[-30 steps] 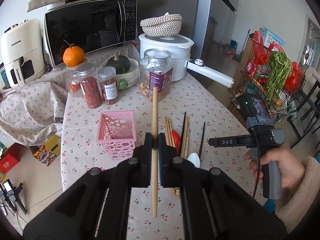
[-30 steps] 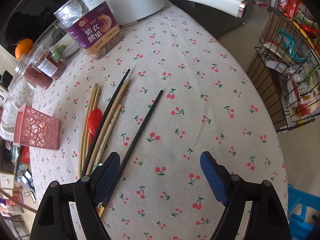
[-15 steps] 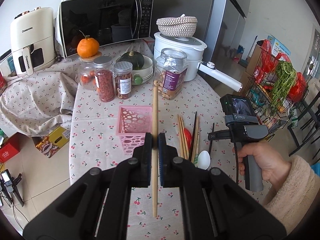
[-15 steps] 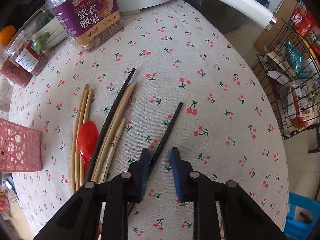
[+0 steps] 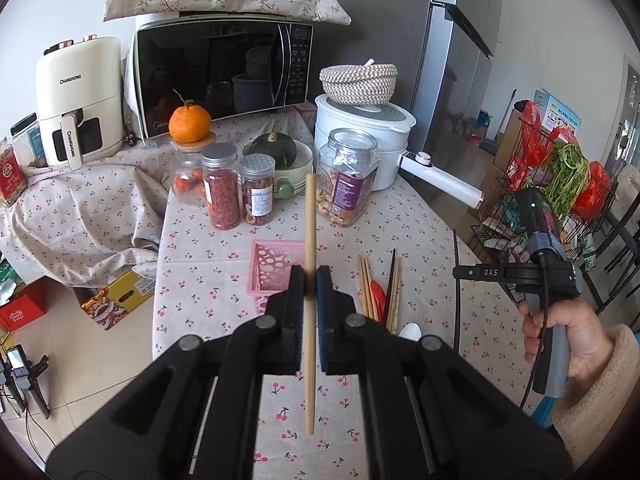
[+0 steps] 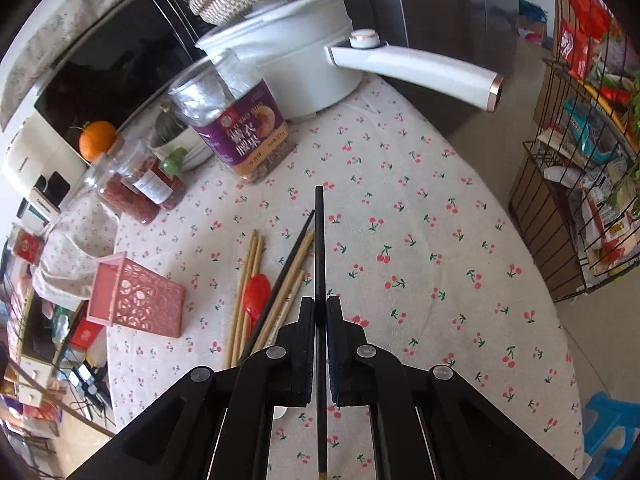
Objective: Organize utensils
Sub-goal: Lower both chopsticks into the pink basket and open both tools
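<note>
My left gripper [image 5: 310,280] is shut on a wooden chopstick [image 5: 310,240] and holds it upright above the table, just in front of the pink perforated basket [image 5: 276,268]. My right gripper [image 6: 319,312] is shut on a black chopstick [image 6: 319,248] and holds it lifted off the cloth; the right gripper also shows in the left wrist view [image 5: 460,271]. On the table lie several wooden chopsticks [image 6: 246,292], another black chopstick [image 6: 284,280], a red spoon [image 6: 254,294] and a white spoon [image 5: 409,331]. The basket [image 6: 136,298] stands left of them.
Jars [image 5: 222,192] and a nut jar [image 6: 236,128], a bowl with a squash [image 5: 276,152], a white pot with a long handle [image 6: 420,68], a microwave [image 5: 224,72] and an air fryer [image 5: 78,100] stand at the back. A wire rack [image 6: 580,200] stands right of the table.
My right gripper closed on the black chopstick and lifted it off the table. My left gripper rose and drew back, still holding the wooden chopstick.
</note>
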Tool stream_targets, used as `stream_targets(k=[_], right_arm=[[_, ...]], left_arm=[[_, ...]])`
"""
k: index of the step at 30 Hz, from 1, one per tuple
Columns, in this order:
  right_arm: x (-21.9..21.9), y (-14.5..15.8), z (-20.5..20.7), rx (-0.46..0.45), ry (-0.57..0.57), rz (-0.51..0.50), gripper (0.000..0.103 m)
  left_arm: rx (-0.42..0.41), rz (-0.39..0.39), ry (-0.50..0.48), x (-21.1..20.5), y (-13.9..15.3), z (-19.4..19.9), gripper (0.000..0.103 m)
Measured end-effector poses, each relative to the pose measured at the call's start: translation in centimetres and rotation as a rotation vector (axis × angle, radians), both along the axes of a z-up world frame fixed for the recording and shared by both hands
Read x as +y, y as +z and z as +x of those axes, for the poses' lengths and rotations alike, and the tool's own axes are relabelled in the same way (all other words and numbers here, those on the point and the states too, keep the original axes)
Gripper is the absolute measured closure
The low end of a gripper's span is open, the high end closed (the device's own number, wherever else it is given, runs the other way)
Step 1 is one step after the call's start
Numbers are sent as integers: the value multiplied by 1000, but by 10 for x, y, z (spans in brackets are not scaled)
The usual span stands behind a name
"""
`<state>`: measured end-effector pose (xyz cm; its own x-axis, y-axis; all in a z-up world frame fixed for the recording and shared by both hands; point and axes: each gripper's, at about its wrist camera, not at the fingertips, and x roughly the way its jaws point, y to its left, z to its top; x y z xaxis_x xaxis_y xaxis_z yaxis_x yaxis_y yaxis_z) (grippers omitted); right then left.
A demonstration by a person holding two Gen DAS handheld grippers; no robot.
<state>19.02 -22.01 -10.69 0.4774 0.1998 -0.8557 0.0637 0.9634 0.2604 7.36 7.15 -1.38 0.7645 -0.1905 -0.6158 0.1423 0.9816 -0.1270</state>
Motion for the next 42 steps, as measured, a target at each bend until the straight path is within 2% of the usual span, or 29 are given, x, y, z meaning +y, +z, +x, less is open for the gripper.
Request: stream_targets(k=[4, 10, 16, 19, 21, 29, 39, 42], right_arm=[[9, 46, -32, -120, 53, 3, 98], [30, 96, -74, -291, 126, -71, 98], [44, 127, -84, -402, 152, -34, 98], [49, 137, -80, -429, 154, -4, 98], [54, 141, -76, -444, 156, 16, 98], [79, 149, -65, -477, 191, 85, 98], [114, 155, -23, -483, 203, 185, 98], [128, 145, -5, -444, 215, 220, 98]], left_arm=[[-59, -16, 19, 5, 15, -4, 96], [-155, -58, 74, 15, 32, -4, 96], [-304, -100, 133, 21, 49, 2, 96], [-396, -75, 147, 20, 55, 10, 96], [-430, -55, 147, 18, 53, 19, 96], [-357, 6, 170, 20, 6, 68, 96], [-84, -97, 161, 41, -33, 123, 96], [-47, -137, 161, 49, -39, 128, 96]])
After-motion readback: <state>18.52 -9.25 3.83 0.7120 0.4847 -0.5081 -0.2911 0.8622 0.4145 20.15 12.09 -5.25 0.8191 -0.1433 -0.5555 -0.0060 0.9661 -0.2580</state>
